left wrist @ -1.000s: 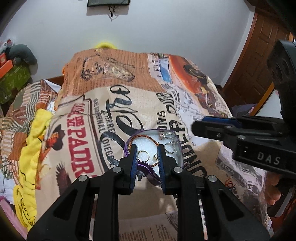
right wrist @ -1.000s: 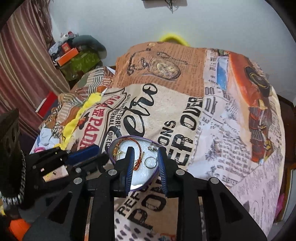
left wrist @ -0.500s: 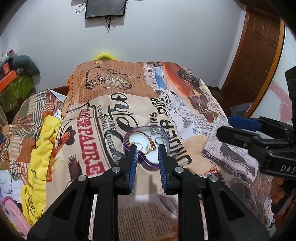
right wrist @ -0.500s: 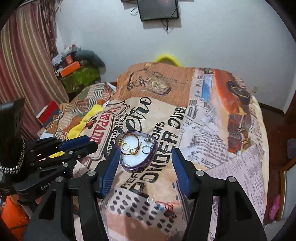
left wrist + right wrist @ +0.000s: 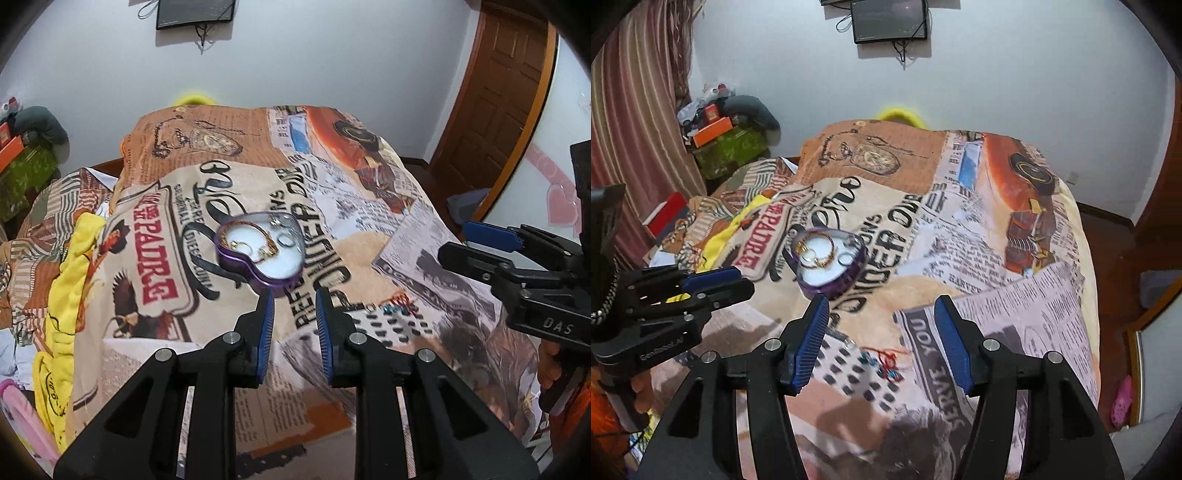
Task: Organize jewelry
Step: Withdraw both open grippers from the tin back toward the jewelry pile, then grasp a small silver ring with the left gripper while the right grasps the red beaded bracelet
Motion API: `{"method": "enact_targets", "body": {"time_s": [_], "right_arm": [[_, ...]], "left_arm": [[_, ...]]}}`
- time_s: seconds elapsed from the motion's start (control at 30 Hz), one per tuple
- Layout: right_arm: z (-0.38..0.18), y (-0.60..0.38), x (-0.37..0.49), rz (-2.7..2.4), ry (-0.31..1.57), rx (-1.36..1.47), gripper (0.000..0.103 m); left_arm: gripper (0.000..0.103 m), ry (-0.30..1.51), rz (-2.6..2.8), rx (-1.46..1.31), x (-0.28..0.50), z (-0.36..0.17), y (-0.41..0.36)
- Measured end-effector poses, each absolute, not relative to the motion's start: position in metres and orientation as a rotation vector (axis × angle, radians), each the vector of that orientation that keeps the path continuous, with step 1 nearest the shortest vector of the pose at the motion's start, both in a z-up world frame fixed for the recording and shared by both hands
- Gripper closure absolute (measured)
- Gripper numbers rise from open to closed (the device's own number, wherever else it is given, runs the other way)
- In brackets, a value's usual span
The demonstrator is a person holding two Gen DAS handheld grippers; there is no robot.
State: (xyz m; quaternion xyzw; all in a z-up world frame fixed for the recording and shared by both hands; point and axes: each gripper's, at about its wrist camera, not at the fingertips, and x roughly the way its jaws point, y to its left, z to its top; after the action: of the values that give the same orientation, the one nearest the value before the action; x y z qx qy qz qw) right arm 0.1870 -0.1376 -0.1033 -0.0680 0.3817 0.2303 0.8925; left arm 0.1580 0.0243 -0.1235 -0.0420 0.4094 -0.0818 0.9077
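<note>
A purple heart-shaped jewelry box (image 5: 260, 251) lies open on the printed bedspread, with a gold chain (image 5: 255, 230) and rings on its white lining; it also shows in the right wrist view (image 5: 829, 262). My left gripper (image 5: 293, 295) hovers just in front of the box, jaws slightly apart and empty. My right gripper (image 5: 881, 306) is open wide and empty, further back and to the right. A red string bracelet with blue beads (image 5: 882, 363) lies on the bedspread below the right gripper; it also shows in the left wrist view (image 5: 397, 304).
The bedspread (image 5: 960, 229) covers a bed. A yellow cloth (image 5: 70, 280) lies on the left side. Boxes and clutter (image 5: 716, 136) stand at the far left by a striped curtain. A wooden door (image 5: 495, 92) is at the right. A screen (image 5: 890, 20) hangs on the wall.
Both grippers have pulled back from the box toward me. The right gripper opened wide. The left gripper, which straddled the box, is clear of it.
</note>
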Motion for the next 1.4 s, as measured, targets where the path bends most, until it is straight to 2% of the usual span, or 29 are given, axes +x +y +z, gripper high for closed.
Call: {"method": "enact_targets", "body": {"time_s": [0.9,1.03,1.4], "right_arm": [[-0.153,-0.156,0.175,0.578,0.919,-0.161,0.048],[-0.159,-0.150,0.181,0.607,0.947,-0.159,0.064],[-0.168,-0.140,0.195,0.631,0.973,-0.168,0.080]], "left_arm": [[0.081,0.928,-0.268,-0.056,0.163,-0.161,-0.022],[0.081,0.928,-0.262,-0.037,0.165,-0.163,-0.024],[0.081,0.927,-0.281,-0.013,0.176,-0.166,-0.027]]}}
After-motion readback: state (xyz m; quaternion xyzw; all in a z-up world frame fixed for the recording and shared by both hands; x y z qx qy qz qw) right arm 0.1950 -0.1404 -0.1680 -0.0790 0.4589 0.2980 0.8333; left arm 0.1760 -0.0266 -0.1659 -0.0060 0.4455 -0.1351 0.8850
